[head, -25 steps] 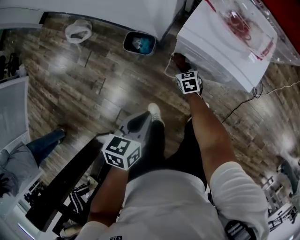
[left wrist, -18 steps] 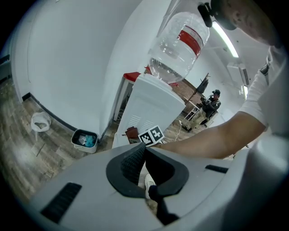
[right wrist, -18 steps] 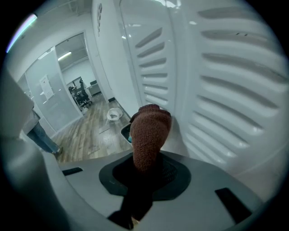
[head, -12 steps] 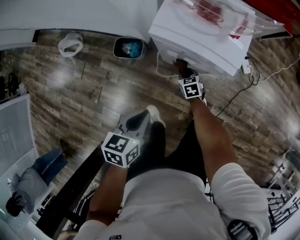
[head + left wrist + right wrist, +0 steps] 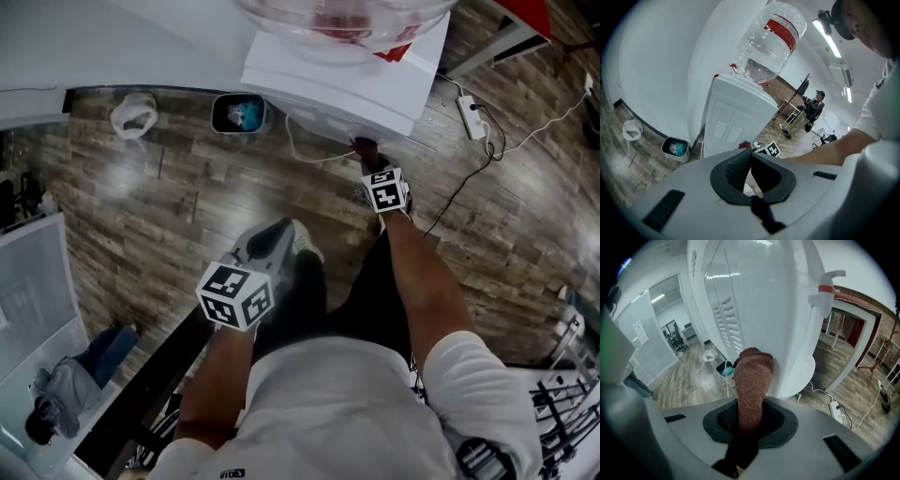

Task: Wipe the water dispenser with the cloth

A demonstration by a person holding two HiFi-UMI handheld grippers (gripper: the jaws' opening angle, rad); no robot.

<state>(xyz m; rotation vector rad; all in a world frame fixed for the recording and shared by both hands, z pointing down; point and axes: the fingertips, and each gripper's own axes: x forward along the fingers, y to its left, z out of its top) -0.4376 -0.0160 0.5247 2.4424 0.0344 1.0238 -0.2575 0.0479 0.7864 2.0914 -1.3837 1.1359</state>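
The white water dispenser (image 5: 347, 75) stands at the top of the head view, a clear bottle (image 5: 342, 19) with a red label upside down on it. My right gripper (image 5: 370, 164) is shut on a brown knitted cloth (image 5: 367, 148), whose bunched end presses against the dispenser's lower side panel. In the right gripper view the cloth (image 5: 752, 376) sticks up from the jaws onto the white panel (image 5: 754, 301). My left gripper (image 5: 278, 232) hangs back over the floor, shut and empty. From there its view shows the dispenser (image 5: 736, 117) and the bottle (image 5: 771, 40).
A small bin (image 5: 236, 112) with blue contents and a white bag (image 5: 134, 114) sit on the wood floor left of the dispenser. A power strip (image 5: 472, 117) with cables lies to its right. A dark bench (image 5: 141, 394) and a seated person (image 5: 66, 394) are at lower left.
The dispenser has slid toward the top centre as the head view shifted. The right gripper kept the cloth against its side panel. The left gripper stayed about where it was.
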